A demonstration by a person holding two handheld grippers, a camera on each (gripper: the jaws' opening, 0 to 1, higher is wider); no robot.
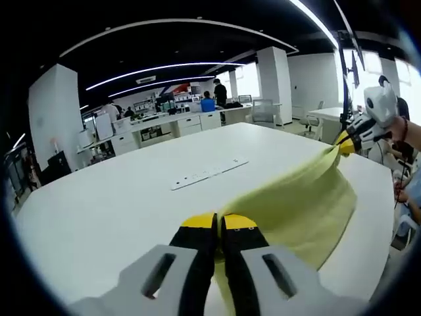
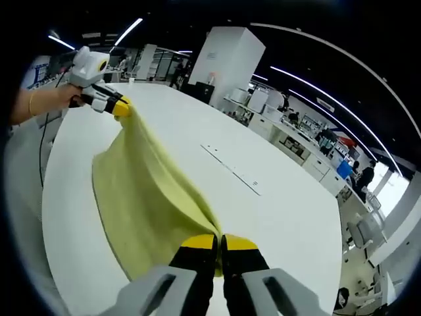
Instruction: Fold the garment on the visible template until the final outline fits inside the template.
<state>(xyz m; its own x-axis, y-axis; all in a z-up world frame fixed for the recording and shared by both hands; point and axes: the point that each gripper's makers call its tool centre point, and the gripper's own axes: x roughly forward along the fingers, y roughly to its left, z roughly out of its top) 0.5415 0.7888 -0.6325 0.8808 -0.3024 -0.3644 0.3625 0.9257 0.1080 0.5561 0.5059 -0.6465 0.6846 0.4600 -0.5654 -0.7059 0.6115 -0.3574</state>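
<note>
A pale yellow garment [image 1: 309, 204] hangs stretched between my two grippers above the white table [image 1: 131, 197]. My left gripper [image 1: 219, 227] is shut on one corner of it. The right gripper [image 1: 345, 141], held by a hand, comes in from the right and is pinched on the far corner. In the right gripper view, my right gripper [image 2: 219, 247] is shut on the garment [image 2: 145, 191], and the left gripper [image 2: 118, 105] holds the far end at upper left. No template outline is visible on the table.
A long white strip [image 1: 209, 173] with sockets is set into the table's middle [image 2: 231, 170]. Desks, chairs, white pillars and standing people fill the office behind. A person's arm [image 1: 404, 135] and sleeve are at the right edge.
</note>
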